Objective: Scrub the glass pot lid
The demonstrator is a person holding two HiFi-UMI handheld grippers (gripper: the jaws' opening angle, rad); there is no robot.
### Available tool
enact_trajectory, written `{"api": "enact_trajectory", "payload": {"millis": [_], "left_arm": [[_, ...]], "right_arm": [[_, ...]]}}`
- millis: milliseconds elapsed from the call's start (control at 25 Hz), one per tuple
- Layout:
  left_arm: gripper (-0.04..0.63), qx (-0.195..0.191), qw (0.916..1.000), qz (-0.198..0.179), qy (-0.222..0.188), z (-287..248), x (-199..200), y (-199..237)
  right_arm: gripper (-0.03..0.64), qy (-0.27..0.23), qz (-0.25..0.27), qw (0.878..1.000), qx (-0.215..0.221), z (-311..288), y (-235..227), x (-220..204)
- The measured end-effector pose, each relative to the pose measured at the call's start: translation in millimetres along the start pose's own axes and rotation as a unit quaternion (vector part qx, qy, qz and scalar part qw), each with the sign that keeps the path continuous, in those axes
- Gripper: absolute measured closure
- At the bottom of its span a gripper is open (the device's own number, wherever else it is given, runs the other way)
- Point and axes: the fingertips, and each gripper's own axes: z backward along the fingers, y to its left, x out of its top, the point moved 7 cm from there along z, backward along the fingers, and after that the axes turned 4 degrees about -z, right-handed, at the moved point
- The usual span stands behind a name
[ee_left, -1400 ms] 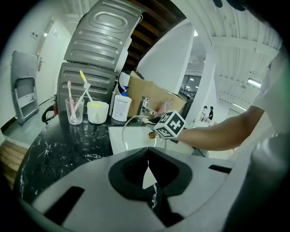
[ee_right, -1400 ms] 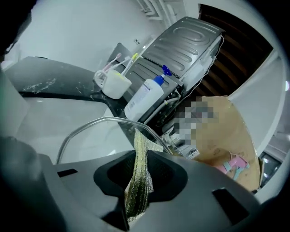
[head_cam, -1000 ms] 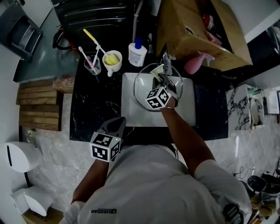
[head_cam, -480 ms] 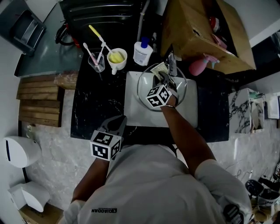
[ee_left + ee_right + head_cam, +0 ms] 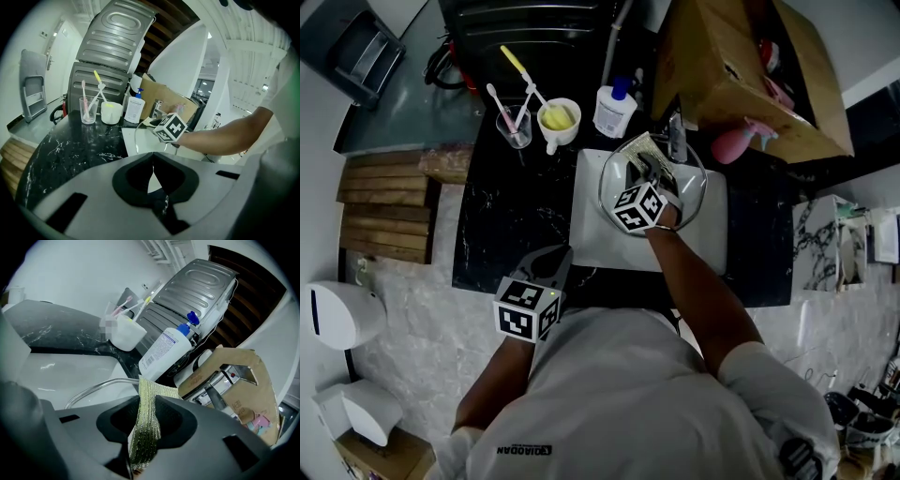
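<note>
We find the left gripper point(image 5: 152, 164) idle near the body, jaws together on nothing, apparently held clear of the work. In the sink point(image 5: 586, 234) lies the lid point(image 5: 692, 204). It is round, so has no long axis, and we cannot tell which face is up. The right gripper point(image 5: 143, 404) clamps a pad point(image 5: 146, 427) over the lid, its strip pointing forward, placed for scrubbing.

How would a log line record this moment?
right claw: shut on sponge | sponge at glass lid | left claw: shut, empty
</note>
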Motion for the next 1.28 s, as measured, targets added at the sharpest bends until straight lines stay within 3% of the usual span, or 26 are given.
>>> {"api": "enact_trajectory", "payload": {"millis": [760, 1280], "left_arm": [[0.580, 0.016, 0.9998, 0.014, -0.003, 6, -6, 5], [0.580, 0.018, 0.9997, 0.013, -0.006, 6, -6, 2]], "right_arm": [[0.503, -0.019, 0.061, 0.997, 0.046, 1, 38, 7], [0.503, -0.028, 0.125, 0.989, 0.079, 10, 63, 1]]}}
